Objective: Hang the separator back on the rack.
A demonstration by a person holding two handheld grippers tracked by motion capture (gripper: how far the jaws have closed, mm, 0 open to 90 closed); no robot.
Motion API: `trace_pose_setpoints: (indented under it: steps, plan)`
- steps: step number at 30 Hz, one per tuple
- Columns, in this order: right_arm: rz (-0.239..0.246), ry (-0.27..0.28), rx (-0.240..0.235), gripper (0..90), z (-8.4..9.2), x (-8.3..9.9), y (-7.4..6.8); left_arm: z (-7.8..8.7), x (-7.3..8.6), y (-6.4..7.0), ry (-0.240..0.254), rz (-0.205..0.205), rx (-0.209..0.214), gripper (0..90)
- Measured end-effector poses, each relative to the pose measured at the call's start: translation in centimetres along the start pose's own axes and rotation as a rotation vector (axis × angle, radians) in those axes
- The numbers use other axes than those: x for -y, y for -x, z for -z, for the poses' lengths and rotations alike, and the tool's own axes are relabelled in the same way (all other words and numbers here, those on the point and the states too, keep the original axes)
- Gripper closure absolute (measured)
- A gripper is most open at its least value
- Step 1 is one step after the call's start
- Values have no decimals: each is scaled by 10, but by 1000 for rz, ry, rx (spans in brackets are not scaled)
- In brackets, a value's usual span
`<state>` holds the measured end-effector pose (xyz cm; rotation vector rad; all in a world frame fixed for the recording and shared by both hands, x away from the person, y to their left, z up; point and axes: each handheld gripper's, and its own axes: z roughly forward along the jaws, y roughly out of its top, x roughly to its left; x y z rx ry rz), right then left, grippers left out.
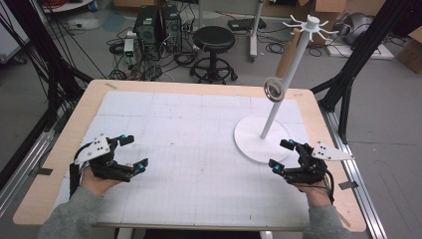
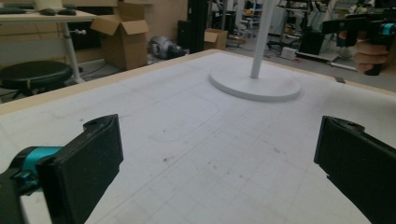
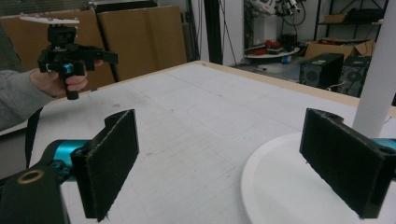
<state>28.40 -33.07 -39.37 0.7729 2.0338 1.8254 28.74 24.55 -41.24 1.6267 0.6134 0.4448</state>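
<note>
A white stand with a round base [image 1: 251,142] and a tilted-looking pole [image 1: 288,79] rises at the table's right; its top carries several hooks [image 1: 311,25]. A metal ring [image 1: 273,89] hangs partway up the pole. My left gripper [image 1: 135,152] hovers low at the front left, open, with nothing between its jaws [image 2: 224,163]. My right gripper [image 1: 278,154] is open and empty too [image 3: 229,158], just at the base's front right rim [image 3: 289,186]. Each gripper view shows the other hand's gripper farther off [image 2: 369,28] [image 3: 70,51].
A white gridded mat [image 1: 199,144] covers the wooden table [image 1: 79,114]. Beyond the far edge stand a black stool [image 1: 214,42], computer towers [image 1: 157,25] and loose cables. Black frame legs [image 1: 358,59] stand at the right, cardboard boxes [image 2: 123,35] farther off.
</note>
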Motion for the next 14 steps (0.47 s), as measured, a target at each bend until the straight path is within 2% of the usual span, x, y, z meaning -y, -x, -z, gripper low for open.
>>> trace_pose_setpoints:
  steps: [6,8,12,14]
  plan:
    - [0,-1,19,111,0,0,0,24,10,-10,47,64,-47,17]
    - [-1,-2,26,111,0,0,1,29,12,-12,55,66,-61,18]
    - [0,0,49,112,1,0,2,30,12,-10,58,79,-68,17]
    - [1,-3,60,111,0,1,3,28,10,-8,59,73,-70,17]
